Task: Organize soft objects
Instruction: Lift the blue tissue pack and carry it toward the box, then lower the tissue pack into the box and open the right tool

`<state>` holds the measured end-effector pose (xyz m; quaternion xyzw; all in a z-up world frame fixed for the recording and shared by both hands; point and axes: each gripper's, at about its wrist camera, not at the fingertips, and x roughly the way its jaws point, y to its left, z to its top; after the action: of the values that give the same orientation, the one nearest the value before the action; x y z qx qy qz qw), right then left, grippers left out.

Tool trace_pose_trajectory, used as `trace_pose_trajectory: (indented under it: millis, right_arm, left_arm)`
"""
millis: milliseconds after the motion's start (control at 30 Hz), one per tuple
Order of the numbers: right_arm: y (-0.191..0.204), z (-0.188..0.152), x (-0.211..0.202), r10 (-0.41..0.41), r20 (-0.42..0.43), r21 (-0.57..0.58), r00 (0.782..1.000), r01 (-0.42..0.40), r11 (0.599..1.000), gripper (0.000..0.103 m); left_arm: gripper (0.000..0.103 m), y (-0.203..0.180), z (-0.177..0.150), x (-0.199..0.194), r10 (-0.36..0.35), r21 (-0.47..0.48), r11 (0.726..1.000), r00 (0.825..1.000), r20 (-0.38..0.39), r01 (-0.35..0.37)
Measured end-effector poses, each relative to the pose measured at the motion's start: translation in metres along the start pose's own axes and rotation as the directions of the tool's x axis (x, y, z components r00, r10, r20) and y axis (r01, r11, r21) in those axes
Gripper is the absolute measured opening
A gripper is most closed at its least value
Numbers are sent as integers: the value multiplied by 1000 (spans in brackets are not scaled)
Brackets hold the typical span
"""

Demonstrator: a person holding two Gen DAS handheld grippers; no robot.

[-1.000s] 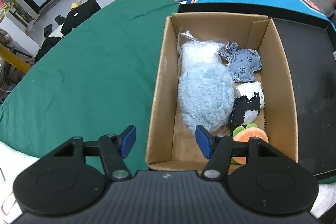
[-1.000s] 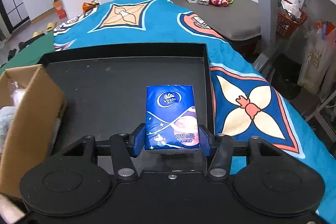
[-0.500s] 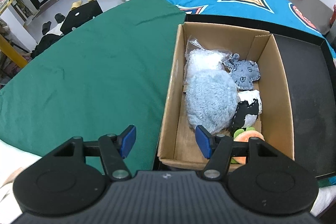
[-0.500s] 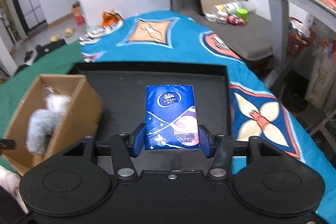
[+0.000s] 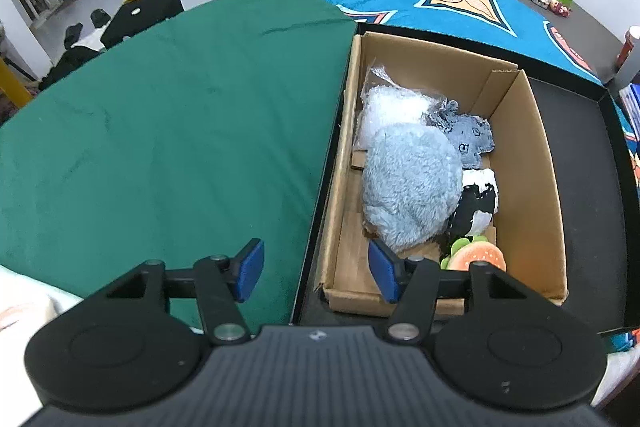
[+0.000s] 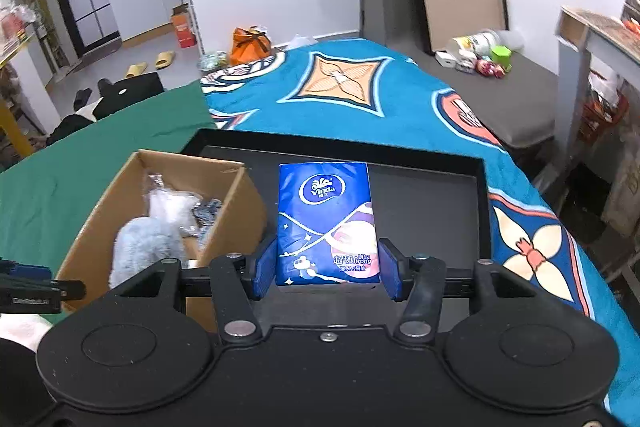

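Here the right gripper [image 6: 327, 273] is pinching a blue plastic-wrapped tissue pack [image 6: 327, 223] by its two sides, holding it upright in the air above the shallow black tray [image 6: 432, 187], just to the right of the open brown cardboard box [image 6: 236, 215]. The left gripper [image 5: 316, 269] is hovering with its jaws spread and nothing between them, above the box's near left corner. Inside the box a fluffy grey-blue plush [image 5: 408, 187], a white fuzzy item in clear plastic [image 5: 390, 111], a grey patterned cloth toy [image 5: 470, 139], a black-and-white plush [image 5: 478, 203] and an orange burger-shaped plush [image 5: 478, 258] are lying packed together. The step looks like carrying the pack to the box; next it probably needs moving left over the rim, lowering onto the plush pile, then the jaws widening.
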<state>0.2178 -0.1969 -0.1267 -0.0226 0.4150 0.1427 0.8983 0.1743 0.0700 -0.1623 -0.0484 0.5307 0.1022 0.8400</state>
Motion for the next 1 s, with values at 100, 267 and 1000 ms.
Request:
trace_pose_trajectory:
  millis: [100, 267, 1000]
  right_arm:
    - [12, 3, -4, 7, 4, -22, 1000, -6, 1000, 51]
    - [31, 6, -8, 35, -5, -34, 999, -35, 999, 51]
    - [119, 3, -8, 126, -70, -109, 990, -133, 985, 51]
  left_arm:
    - [53, 4, -1, 1, -30, -9, 999, 1000, 5, 30]
    - [38, 9, -1, 7, -70, -24, 997, 997, -15, 70]
    - [12, 33, -5, 17, -206, -106, 973, 978, 1, 205]
